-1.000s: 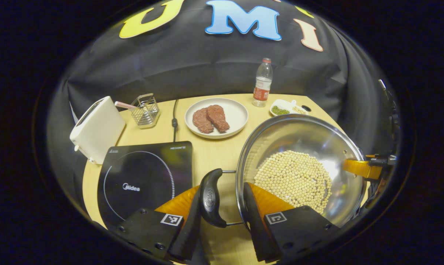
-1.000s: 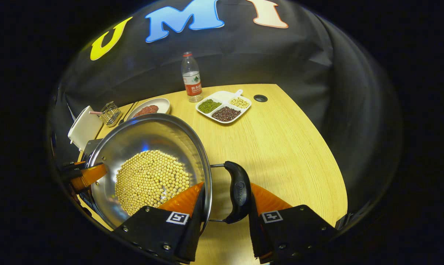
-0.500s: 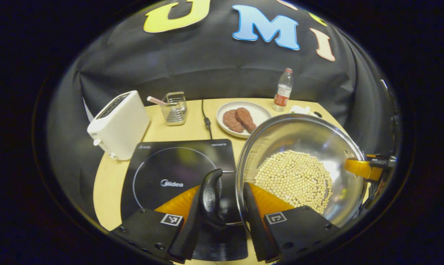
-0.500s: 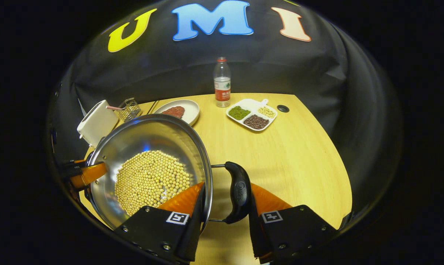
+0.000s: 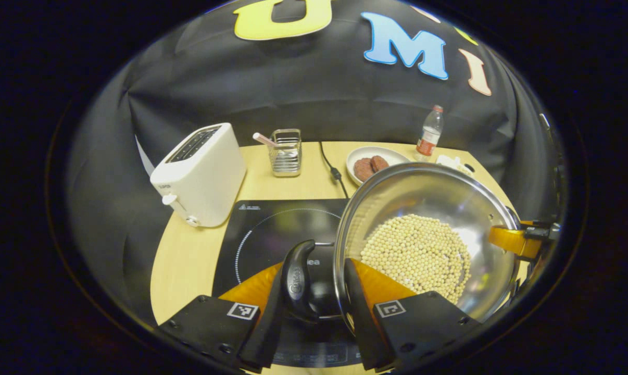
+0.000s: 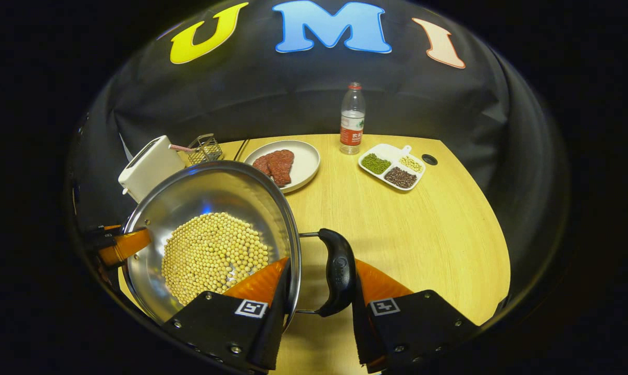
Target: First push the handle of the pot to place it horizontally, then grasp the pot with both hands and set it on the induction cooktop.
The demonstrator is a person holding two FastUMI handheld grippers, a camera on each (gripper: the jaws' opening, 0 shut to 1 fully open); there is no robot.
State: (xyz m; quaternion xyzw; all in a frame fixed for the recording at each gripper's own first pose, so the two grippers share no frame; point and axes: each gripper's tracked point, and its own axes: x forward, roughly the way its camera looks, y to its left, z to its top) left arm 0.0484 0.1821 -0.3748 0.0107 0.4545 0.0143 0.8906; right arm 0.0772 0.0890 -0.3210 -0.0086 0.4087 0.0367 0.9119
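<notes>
Two grippers: each clamps one side of the pot, one finger inside the rim, the other outside against a black side handle.
Left gripper (image 5: pixel 310 302): closed on the pot wall and its handle (image 5: pixel 296 281), as seen in the left gripper view; also visible at the far rim in the right gripper view.
Right gripper (image 6: pixel 314 307): closed the same way on the opposite handle (image 6: pixel 339 271); its finger shows at the far rim in the left gripper view.
Pot (image 5: pixel 423 198): steel, round, carrying a flat heap of pale beans (image 5: pixel 415 255); held between the grippers, partly over the induction cooktop (image 5: pixel 272 234). Whether its base touches the glass, cannot tell.
Cooktop: black, on the wooden table (image 6: pixel 423 234), cable running off its back edge.
Toaster (image 5: pixel 199 174): white, just beside the cooktop's far left corner.
Wire basket (image 5: pixel 286 152): behind the cooktop, a pink-tipped stick in it.
Plate (image 6: pixel 298 166): white, two meat pieces.
Bottle (image 6: pixel 352 120): upright at the table's back edge.
Divided dish (image 6: pixel 392 166): three compartments of beans, near the bottle.
</notes>
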